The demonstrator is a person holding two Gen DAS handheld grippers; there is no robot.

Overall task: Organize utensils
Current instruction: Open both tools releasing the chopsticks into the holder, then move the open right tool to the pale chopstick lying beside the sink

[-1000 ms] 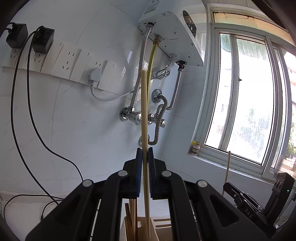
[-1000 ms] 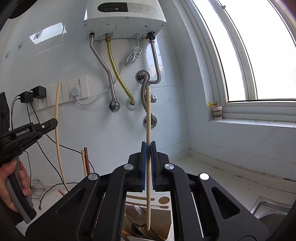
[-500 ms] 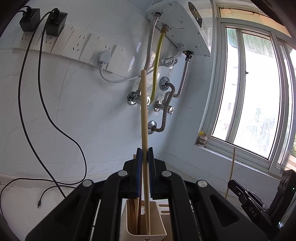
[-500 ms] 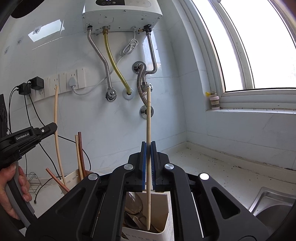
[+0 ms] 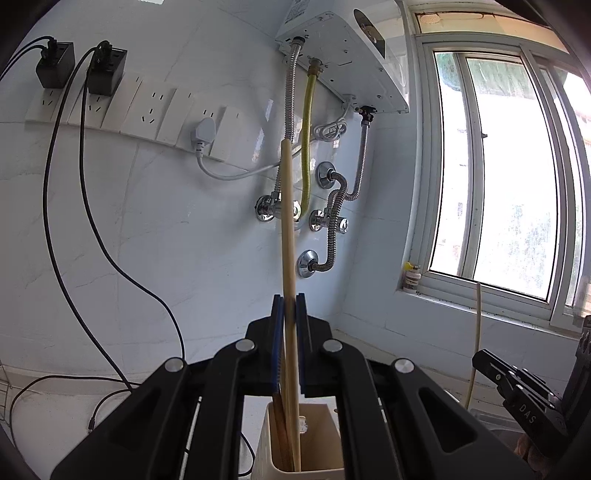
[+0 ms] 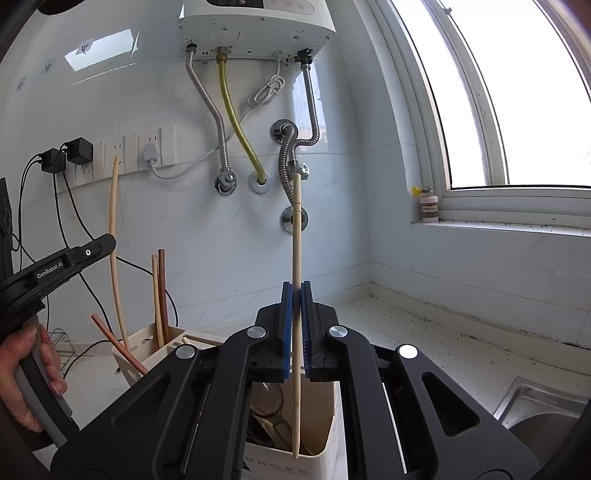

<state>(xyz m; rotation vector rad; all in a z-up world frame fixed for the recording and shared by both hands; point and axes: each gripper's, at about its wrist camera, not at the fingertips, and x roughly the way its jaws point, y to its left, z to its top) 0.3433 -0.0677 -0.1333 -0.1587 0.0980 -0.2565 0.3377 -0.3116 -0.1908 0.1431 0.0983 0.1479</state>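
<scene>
My left gripper [image 5: 289, 321] is shut on a pale wooden chopstick [image 5: 286, 229] held upright; its lower end reaches down into a cream holder compartment [image 5: 321, 439] that holds several other chopsticks. My right gripper [image 6: 296, 314] is shut on a second pale chopstick [image 6: 296, 236], upright, with its tip at the rim of the white holder compartment [image 6: 325, 424], where spoons lie. In the right wrist view the left gripper's body [image 6: 55, 269] and its chopstick [image 6: 112, 229] show at the left. The right gripper's body [image 5: 517, 391] shows at the lower right of the left wrist view.
A water heater [image 6: 255, 26] with metal hoses hangs on the tiled wall. Wall sockets [image 5: 140, 107] with black cables are at the left. A window [image 5: 498, 177] with a small jar [image 6: 428, 203] on its sill is at the right. A steel sink [image 6: 539, 406] lies at the lower right.
Both grippers have moved down with their chopsticks. The holder has come up into view and the chopstick ends now reach into or to its compartments.
</scene>
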